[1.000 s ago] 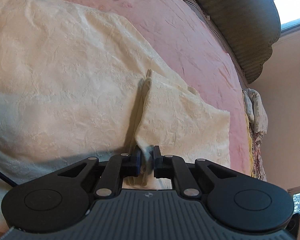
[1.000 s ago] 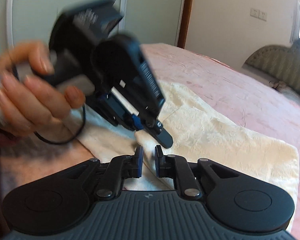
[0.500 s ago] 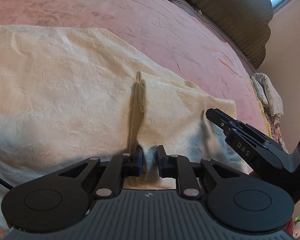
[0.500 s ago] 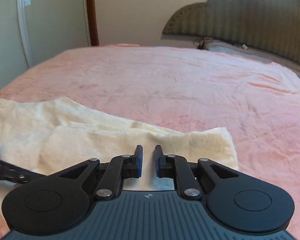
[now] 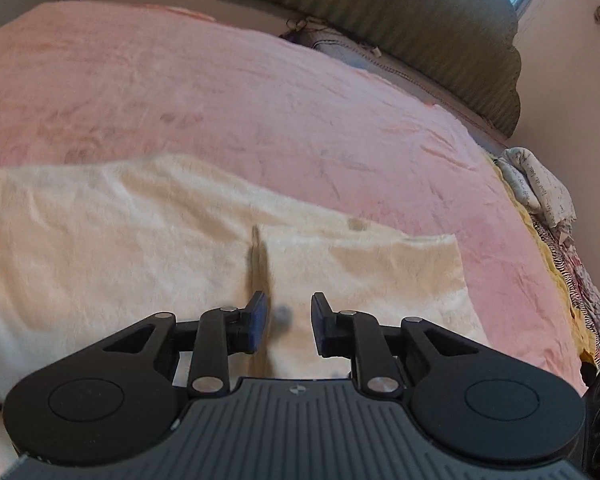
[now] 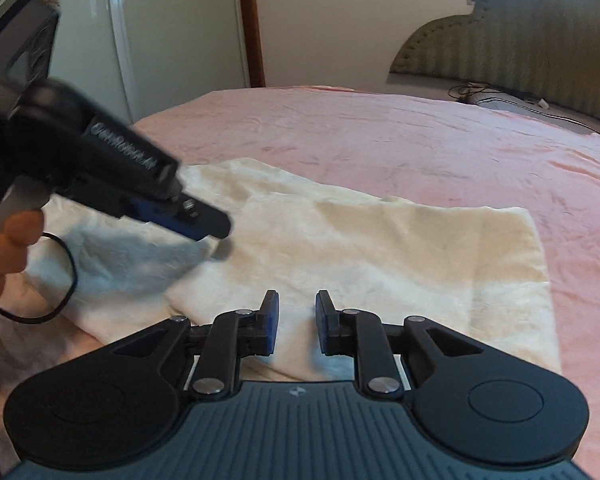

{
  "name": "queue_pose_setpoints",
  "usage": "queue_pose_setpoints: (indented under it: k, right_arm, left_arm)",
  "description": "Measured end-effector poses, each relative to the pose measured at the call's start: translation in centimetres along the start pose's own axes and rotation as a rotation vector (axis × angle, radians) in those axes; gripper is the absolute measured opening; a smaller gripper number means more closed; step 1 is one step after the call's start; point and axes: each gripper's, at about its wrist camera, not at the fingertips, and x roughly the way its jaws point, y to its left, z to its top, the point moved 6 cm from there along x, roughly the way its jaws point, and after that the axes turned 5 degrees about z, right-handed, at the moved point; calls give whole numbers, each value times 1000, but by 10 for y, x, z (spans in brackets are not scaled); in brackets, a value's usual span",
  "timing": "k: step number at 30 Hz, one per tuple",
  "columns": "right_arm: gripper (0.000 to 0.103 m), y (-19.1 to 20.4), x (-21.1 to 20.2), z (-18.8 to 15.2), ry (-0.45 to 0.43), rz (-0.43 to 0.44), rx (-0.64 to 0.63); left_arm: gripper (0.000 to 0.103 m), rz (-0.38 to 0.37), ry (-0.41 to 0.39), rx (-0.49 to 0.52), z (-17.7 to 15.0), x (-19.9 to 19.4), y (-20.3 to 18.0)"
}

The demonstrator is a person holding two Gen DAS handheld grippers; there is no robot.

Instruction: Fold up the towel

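My left gripper (image 5: 288, 328) and right gripper (image 6: 297, 322) had both just been opening, jaws parted and holding nothing; the towel (image 6: 340, 248) lay folded on the bed (image 6: 420, 140).

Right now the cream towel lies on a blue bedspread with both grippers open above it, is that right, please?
Not quite: the bedspread is pink, not blue, as the right wrist view shows. The cream towel does lie on it, and the left gripper and right gripper are open above it.
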Motion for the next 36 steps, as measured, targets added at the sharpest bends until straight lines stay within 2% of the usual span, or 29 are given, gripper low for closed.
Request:
queue_pose_setpoints:
  k: [3, 5, 6, 7, 9, 13, 15, 17, 21, 25, 31, 36]
  right_arm:
    - [19, 18, 14, 5, 1, 64, -8]
    - [19, 26, 25, -1, 41, 55, -30]
    - [19, 27, 23, -3, 34, 52, -48]
    - [19, 28, 21, -4, 44, 60, -57]
    - [20, 25, 17, -2, 51, 76, -40]
    - [21, 16, 11, 4, -12, 56, 26]
    - [25, 14, 19, -1, 19, 54, 37]
    - [26, 14, 20, -5, 5, 42, 39]
    - [26, 17, 9, 1, -63, -13, 28]
    - [26, 8, 19, -6, -3, -34, 52]
    - [28, 3, 21, -12, -39, -28, 53]
    - [30, 2, 23, -13, -54, -33, 48]
  left_arm:
    - [37, 25, -23, 58, 18, 18, -13]
    - [37, 92, 7, 96, 20, 40, -15]
    - [38, 129, 24, 118, 19, 51, -15]
    - [41, 173, 32, 127, 17, 60, -13]
    - [40, 177, 2, 130, 13, 58, -11]
    - [40, 240, -54, 202, 9, 44, -13]
    - [42, 253, -62, 219, 7, 39, -12]
    - [45, 262, -63, 217, 5, 35, -10]
    - [56, 277, -64, 230, -1, 31, -7]
    - [63, 299, -76, 249, -6, 31, -5]
    - [74, 327, -82, 253, -12, 37, -1]
    - [96, 370, -110, 249, -16, 44, 5]
